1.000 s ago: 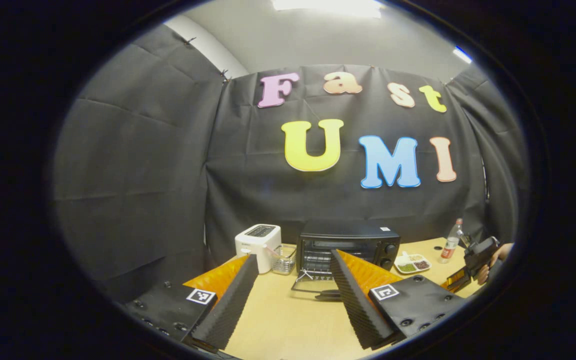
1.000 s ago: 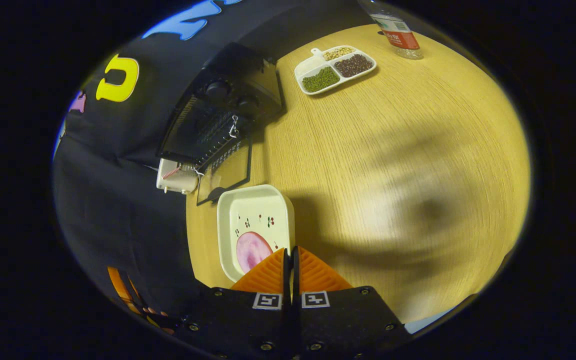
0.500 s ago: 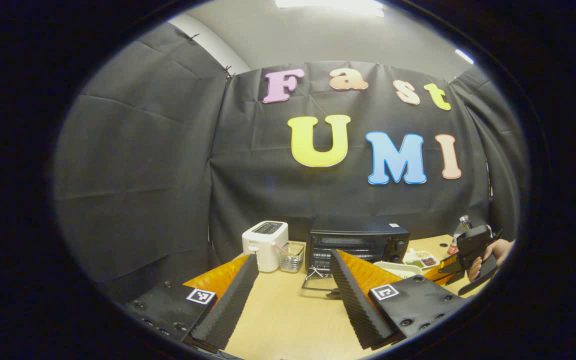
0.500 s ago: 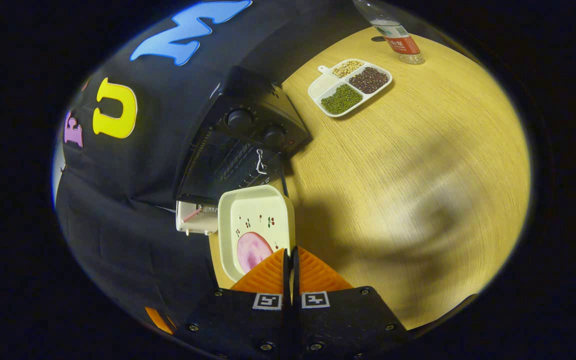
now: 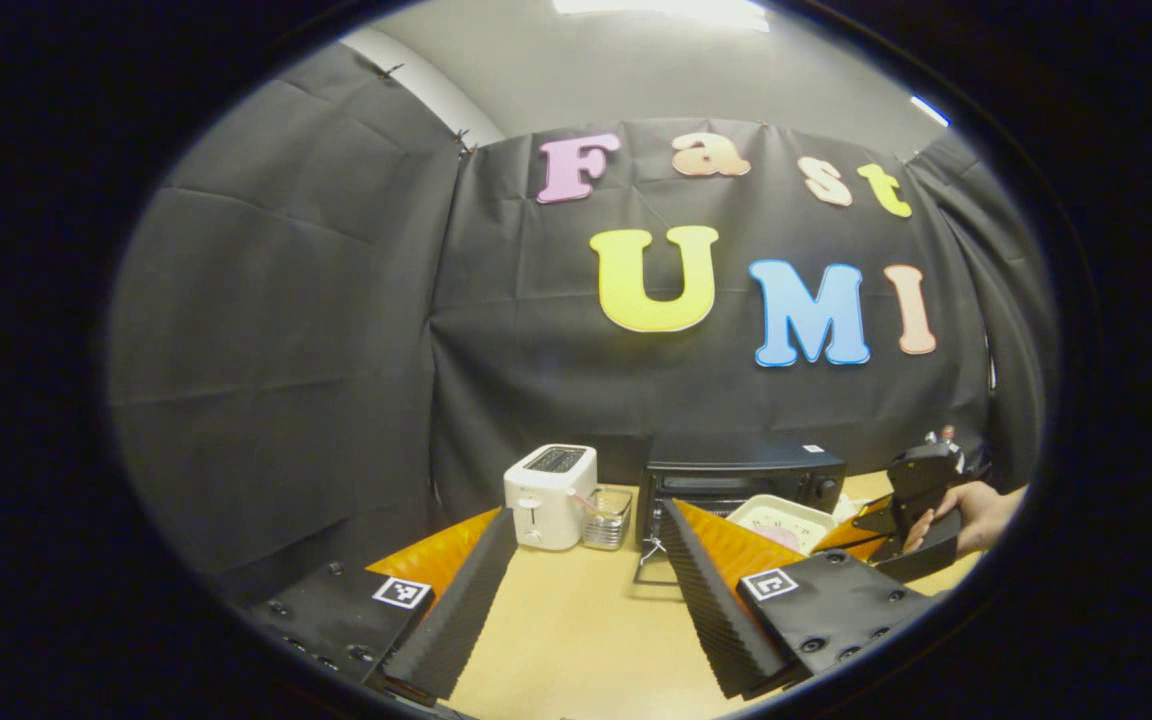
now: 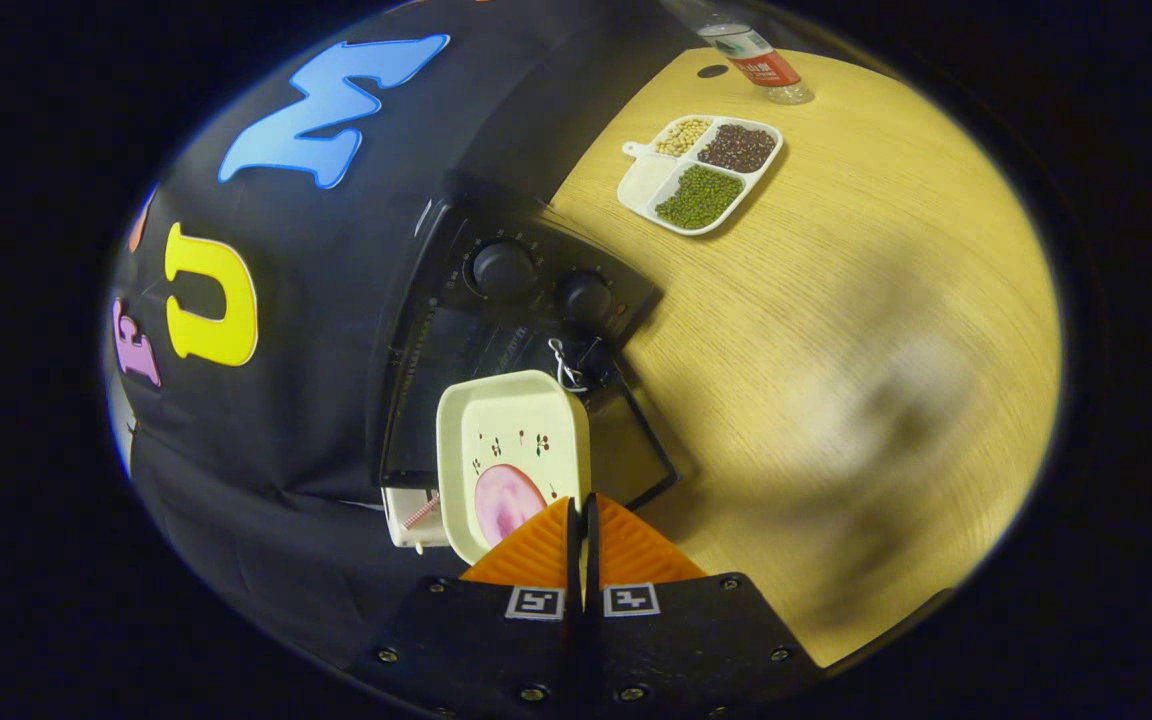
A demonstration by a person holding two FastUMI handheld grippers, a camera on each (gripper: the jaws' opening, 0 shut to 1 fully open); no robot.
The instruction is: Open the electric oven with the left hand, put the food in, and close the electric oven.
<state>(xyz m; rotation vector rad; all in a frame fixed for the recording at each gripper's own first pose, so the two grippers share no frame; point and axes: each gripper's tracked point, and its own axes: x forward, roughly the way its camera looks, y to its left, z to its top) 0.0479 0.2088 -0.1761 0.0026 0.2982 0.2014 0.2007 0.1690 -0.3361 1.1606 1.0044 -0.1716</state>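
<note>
White toaster [image 5: 550,495] at lower centre of the left gripper view, small clear container [image 5: 607,505] just beside it, divided dish of beans [image 6: 701,172] and bottle [image 6: 754,64] at upper right of the right gripper view, wooden table [image 6: 836,330].

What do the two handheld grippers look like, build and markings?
Left gripper: two wedge-shaped fingers with ribbed inner faces, on black bolted mounts, each bearing a square black-and-white tag. Right gripper: the same ribbed wedges, black mounts and paired tags. From the left gripper view it has a black pistol-style body, gripped by a bare hand; no sleeve visible.
</note>
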